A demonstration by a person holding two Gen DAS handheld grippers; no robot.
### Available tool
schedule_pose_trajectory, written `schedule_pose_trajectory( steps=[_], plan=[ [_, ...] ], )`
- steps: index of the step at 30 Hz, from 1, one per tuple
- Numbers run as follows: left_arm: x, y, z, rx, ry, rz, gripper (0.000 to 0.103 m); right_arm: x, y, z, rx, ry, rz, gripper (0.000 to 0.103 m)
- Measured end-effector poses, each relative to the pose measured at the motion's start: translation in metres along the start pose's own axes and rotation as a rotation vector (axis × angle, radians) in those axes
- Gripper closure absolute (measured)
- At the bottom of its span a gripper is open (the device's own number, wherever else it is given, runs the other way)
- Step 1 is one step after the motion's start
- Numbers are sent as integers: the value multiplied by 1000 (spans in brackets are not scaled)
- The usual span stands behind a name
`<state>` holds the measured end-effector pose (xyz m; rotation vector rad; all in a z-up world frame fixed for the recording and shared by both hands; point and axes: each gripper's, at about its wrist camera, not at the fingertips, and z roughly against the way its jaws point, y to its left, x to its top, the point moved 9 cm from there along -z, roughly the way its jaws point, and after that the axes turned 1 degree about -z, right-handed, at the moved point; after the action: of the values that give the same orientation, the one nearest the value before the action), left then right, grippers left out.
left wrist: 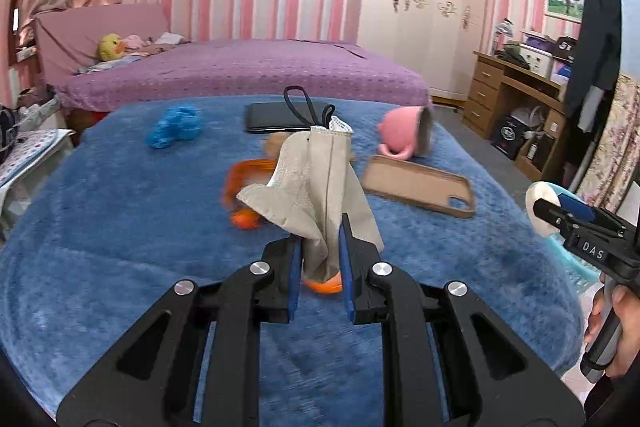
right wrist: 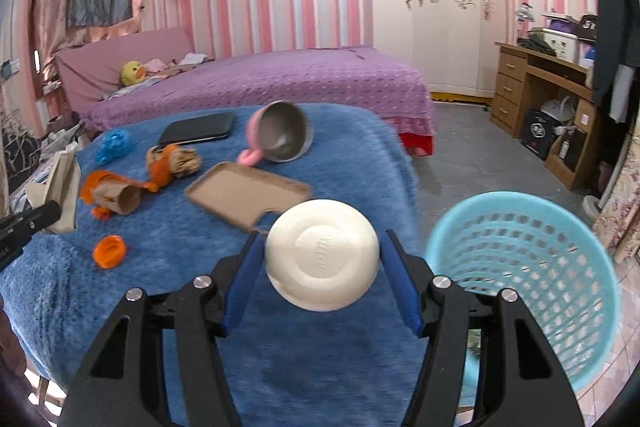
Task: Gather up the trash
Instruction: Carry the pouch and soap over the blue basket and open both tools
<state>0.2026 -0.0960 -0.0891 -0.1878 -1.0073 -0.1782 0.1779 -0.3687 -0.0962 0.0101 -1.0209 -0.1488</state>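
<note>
My left gripper (left wrist: 320,247) is shut on a beige cloth pouch (left wrist: 320,183) with a lace edge, held up above the blue plush table cover (left wrist: 120,227). My right gripper (right wrist: 322,259) is shut on a round white soap-like disc (right wrist: 322,255), over the table's right side. A light blue mesh trash basket (right wrist: 528,267) stands on the floor just right of that gripper. On the cover lie an orange cap (right wrist: 109,251), a cardboard tube with orange wrap (right wrist: 116,197), an orange-and-straw bundle (right wrist: 172,163) and a crumpled blue bag (right wrist: 114,145).
A tipped pink mug (right wrist: 280,137), a tan phone case (right wrist: 248,195) and a dark tablet (right wrist: 198,133) also lie on the cover. Beyond it stand a purple bed (right wrist: 280,83), a white wardrobe (right wrist: 432,7) and a wooden desk (right wrist: 532,83). A hand (left wrist: 616,327) holds the right gripper.
</note>
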Motion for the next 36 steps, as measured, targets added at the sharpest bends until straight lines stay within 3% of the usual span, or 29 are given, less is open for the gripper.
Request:
schedule_pose_trajectory(
  steps=[9,16,24,29,32,36],
  plan=[
    [18,-100,-28,-115,-13,-61,88,13,-98,25,-141,-32,-37,43],
    [15,-200,-41,-244,-12,-136,88,8,-174,38,-244,-27,-95,43],
    [-13,-300,-57,-357,25,-239,88,-5,-227,48,-313,-11,-146,43],
    [-20,-338,-74,-372,53,-295,87,-16,-248,50,-336,3,-169,43],
    [-20,-347,-79,-389,78,-286,72,-19,-253,51,-345,8,-171,43],
    [-16,-342,-80,-368,60,-274,27,-20,-258,52,-351,7,-173,43]
  ],
)
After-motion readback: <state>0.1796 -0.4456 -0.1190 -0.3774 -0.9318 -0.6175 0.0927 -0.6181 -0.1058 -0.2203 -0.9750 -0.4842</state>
